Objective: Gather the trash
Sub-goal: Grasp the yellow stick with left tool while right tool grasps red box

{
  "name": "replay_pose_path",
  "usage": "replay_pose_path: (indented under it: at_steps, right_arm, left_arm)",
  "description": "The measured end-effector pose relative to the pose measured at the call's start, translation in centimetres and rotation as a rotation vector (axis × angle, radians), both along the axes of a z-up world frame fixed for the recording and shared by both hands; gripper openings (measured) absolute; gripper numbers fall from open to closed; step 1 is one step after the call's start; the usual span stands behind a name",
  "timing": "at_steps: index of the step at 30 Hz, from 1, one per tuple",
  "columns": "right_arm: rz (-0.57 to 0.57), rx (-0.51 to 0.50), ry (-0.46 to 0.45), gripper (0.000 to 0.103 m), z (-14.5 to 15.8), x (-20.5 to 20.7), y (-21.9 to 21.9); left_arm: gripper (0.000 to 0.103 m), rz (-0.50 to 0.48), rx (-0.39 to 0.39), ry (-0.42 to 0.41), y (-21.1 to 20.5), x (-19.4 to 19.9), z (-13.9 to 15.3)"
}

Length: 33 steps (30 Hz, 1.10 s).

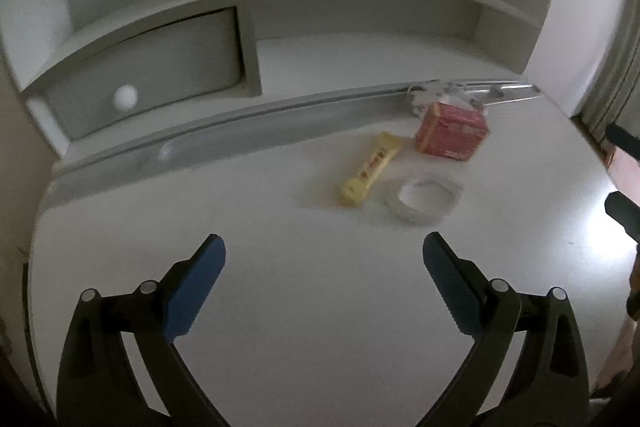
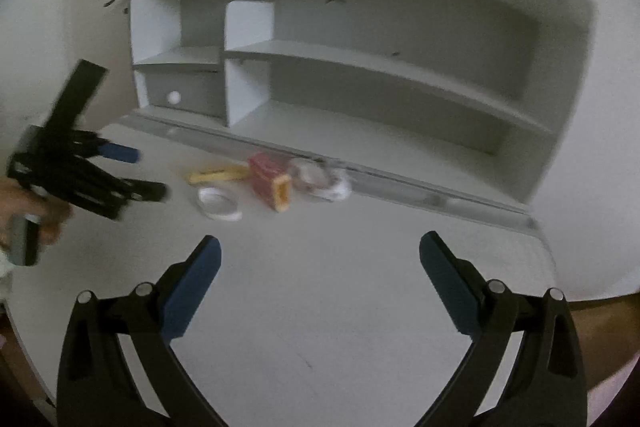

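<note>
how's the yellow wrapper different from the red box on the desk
The yellow wrapper is long, thin and lies flat; the red box is squat, blocky and stands taller. The wrapper looks sealed at its ends, while the box shows an open end in the right wrist view. Both rest untouched on the white desk.

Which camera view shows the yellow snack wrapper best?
The left wrist view. There the yellow wrapper lies whole and unobstructed on the desk, its red label visible. In the right wrist view the wrapper is farther off, blurred, and its far end meets the red box.
</note>
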State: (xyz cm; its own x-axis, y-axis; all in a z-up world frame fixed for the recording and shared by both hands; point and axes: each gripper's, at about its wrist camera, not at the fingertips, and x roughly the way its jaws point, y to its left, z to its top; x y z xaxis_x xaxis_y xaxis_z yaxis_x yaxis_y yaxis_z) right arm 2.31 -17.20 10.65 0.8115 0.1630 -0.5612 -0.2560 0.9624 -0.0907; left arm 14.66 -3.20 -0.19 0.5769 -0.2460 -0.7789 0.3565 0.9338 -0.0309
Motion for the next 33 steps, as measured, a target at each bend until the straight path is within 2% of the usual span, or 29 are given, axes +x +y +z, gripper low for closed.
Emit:
replay_pose_path:
  at_steps: [4,6,10,12,16,20,21,23,24,27,28,30,33]
  right_arm:
    - [0.07,-0.005,0.043,0.092,-0.4,3.3,1.9]
    - [0.11,0.027,0.074,0.082,-0.7,5.1,2.4]
    - [0.168,0.017,0.11,0.074,-1.6,7.8,3.8]
    - [0.19,0.018,0.135,0.066,-2.1,8.9,4.5]
    - [0.204,0.032,0.151,0.06,-2.2,10.0,5.1]
    - [0.205,0.03,0.191,0.044,-2.8,11.0,5.3]
    - [0.203,0.033,0.206,0.039,-3.1,11.1,5.1]
    - [0.198,0.034,0.233,0.037,-3.7,11.3,4.9]
    - [0.194,0.034,0.241,0.036,-3.9,11.4,4.7]
    - [0.194,0.053,0.258,0.024,-4.0,11.7,4.3]
    - [0.196,0.057,0.259,0.022,-4.0,11.5,4.3]
    - [0.193,0.065,0.248,0.019,-3.9,11.3,4.2]
    - [0.169,0.089,0.223,0.018,-3.5,11.0,3.5]
  left_arm:
    - [0.096,-0.032,-0.005,0.024,-0.6,2.0,-0.5]
    - [0.096,-0.044,0.0,0.026,-0.8,2.9,-0.6]
    - [0.094,-0.061,-0.019,0.04,-0.6,3.8,-0.6]
    - [0.09,-0.066,-0.022,0.041,-0.8,4.5,-0.7]
    - [0.084,-0.091,-0.022,0.04,-1.4,5.3,-0.6]
    - [0.058,-0.125,-0.025,0.035,-2.4,5.5,-0.2]
    - [0.054,-0.127,-0.002,0.026,-2.7,5.5,-0.2]
    - [0.048,-0.144,0.075,-0.008,-3.8,5.1,-0.4]
    - [0.042,-0.154,0.08,-0.013,-4.1,5.0,-0.4]
    - [0.036,-0.178,0.082,-0.012,-4.9,4.9,-0.3]
    - [0.035,-0.184,0.085,-0.017,-5.1,4.8,-0.3]
    - [0.024,-0.193,0.081,-0.02,-5.4,4.7,-0.2]
    - [0.017,-0.194,0.085,-0.032,-5.9,4.4,-0.2]
